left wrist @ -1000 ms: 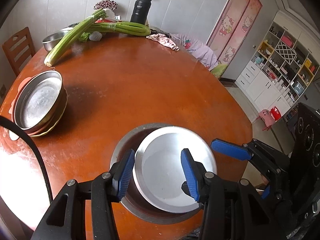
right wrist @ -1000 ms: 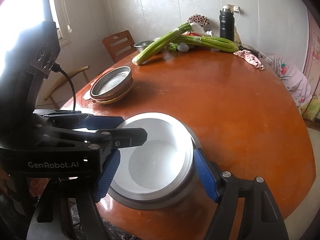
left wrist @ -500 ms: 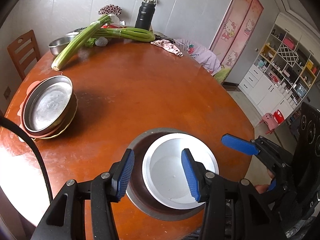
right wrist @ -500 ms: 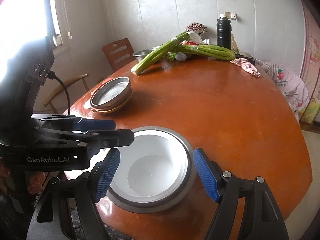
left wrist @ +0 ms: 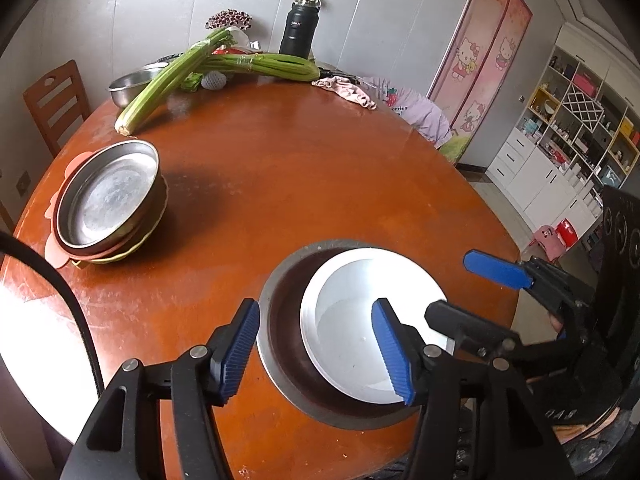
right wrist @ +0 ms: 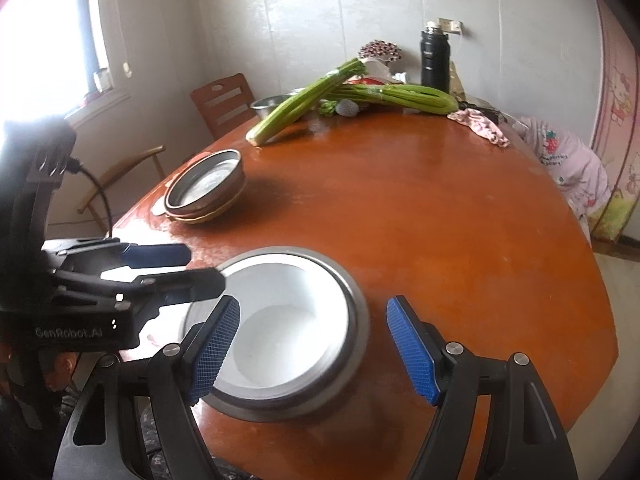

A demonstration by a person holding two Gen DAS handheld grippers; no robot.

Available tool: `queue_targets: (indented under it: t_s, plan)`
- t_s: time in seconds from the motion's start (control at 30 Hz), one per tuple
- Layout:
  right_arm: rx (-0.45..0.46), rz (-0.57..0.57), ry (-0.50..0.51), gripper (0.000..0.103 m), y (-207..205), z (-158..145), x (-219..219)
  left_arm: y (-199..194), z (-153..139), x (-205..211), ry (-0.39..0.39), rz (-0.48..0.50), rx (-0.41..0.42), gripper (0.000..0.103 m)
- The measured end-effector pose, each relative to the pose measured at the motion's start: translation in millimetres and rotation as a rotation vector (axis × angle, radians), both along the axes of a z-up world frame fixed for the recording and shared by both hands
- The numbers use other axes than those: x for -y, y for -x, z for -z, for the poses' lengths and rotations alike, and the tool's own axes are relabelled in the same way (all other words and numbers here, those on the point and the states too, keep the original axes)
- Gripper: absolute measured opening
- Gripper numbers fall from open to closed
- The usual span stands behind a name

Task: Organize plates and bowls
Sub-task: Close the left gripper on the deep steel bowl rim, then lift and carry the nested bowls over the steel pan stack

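A round white plate (left wrist: 360,332) is seen lying mouth-up, tilted toward one side, inside a wide grey metal basin (left wrist: 288,320) near the closest edge of the round brown wooden table (left wrist: 300,168). The left gripper (left wrist: 316,350) and right gripper (right wrist: 312,348) are both held open above this basin, gripping nothing. A stack of metal and coloured bowls (left wrist: 108,200) stands well apart from the basin, toward the green celery stalks (left wrist: 168,80).
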State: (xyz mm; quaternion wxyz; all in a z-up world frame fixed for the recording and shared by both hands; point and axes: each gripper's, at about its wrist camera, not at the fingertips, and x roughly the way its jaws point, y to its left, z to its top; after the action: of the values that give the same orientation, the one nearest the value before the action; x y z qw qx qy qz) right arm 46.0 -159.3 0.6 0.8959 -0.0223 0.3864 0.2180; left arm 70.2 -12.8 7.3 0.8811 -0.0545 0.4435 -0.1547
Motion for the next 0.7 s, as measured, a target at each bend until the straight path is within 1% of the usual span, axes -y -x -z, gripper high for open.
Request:
queue_targets:
  t_s: [0.13, 0.3, 0.43, 0.7]
  plan:
    - [-0.024, 0.005, -0.006, 0.078, -1, 6, 3, -2, 8, 2, -0.009, 0.003, -0.015, 0.059]
    - [-0.072, -0.003, 0.004, 0.078, -4, 19, 2, -1, 18, -1, -0.053, -0.044, -0.012, 0.060]
    - [-0.128, -0.011, 0.020, 0.078, -7, 33, -3, -4, 28, -4, -0.046, -0.044, -0.039, 0.060]
    - [-0.215, -0.034, 0.011, 0.078, -14, 50, -12, -12, 39, -5, -0.030, -0.033, -0.072, 0.060]
